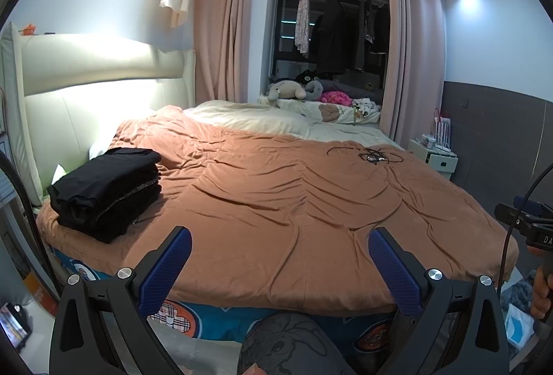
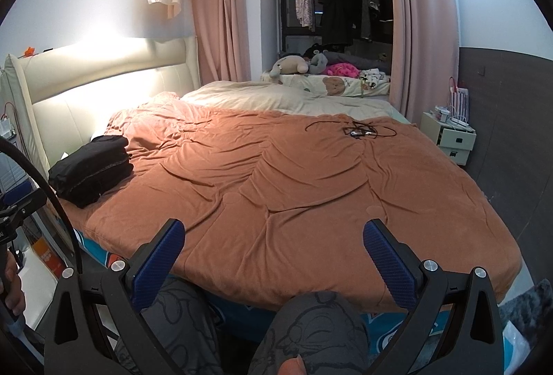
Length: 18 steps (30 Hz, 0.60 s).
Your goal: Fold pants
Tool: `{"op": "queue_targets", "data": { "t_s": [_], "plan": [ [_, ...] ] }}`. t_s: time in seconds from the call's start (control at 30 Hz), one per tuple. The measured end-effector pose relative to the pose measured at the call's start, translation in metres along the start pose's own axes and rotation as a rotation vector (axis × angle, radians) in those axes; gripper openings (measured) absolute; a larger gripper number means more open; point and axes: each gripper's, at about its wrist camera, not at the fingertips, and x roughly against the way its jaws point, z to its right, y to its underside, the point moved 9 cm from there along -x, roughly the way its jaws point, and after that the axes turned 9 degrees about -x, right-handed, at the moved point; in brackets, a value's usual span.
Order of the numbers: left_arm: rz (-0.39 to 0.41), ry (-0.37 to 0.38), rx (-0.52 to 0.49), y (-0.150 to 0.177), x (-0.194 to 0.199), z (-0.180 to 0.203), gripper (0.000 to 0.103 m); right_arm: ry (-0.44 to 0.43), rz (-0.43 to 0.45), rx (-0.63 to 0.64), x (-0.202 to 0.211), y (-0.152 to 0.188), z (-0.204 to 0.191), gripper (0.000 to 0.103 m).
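the left gripper [image 1: 280,249] is being held wide open over the near edge of the bed, its blue pads [image 1: 164,271] well apart, with nothing being gripped or touched. the right gripper [image 2: 273,242] is being held the same way, jaws spread wide and empty, above the brown blanket [image 2: 293,185].

the pants [image 1: 107,191] are lying as a folded black stack at about ten o'clock from the left gripper, near the headboard [image 1: 90,64], well apart from both grippers; in the right view the stack [image 2: 91,169] is being seen at about ten o'clock too. a tangle of cable [image 1: 369,155] is lying on the blanket toward one o'clock.

no fold is being worked at this moment. judging from the neat stack and the bare blanket in front, either the folding is being finished or a new pair is being awaited; which cannot be told. if another pair is to be folded, it is being called for that it be fetched and spread flat on the blanket first.
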Motion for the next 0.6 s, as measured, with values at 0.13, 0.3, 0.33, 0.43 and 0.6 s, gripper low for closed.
{"op": "queue_targets", "data": {
  "t_s": [0.13,0.3,0.33,0.43,0.6],
  "plan": [
    [-0.001,-0.001,0.000,0.0002,0.0007,0.0005,0.103,0.000,0.002,0.000,0.0004,0.0002,0.0001,0.103],
    [0.001,0.000,0.001,-0.0001,0.0002,0.0004,0.103,0.000,0.000,-0.004,0.0010,0.0005,-0.0003,0.103],
    [0.000,0.001,0.001,0.0000,0.0001,0.0005,0.103,0.000,0.000,-0.004,0.0008,0.0005,-0.0002,0.103],
    [-0.001,0.003,0.000,-0.0007,0.0006,0.0009,0.103,0.000,0.000,-0.005,0.0009,0.0006,-0.0003,0.103],
    [0.001,0.000,-0.008,-0.0015,0.0030,0.0005,0.103,-0.001,-0.004,-0.009,0.0016,0.0013,-0.0027,0.103]
  ]
}}
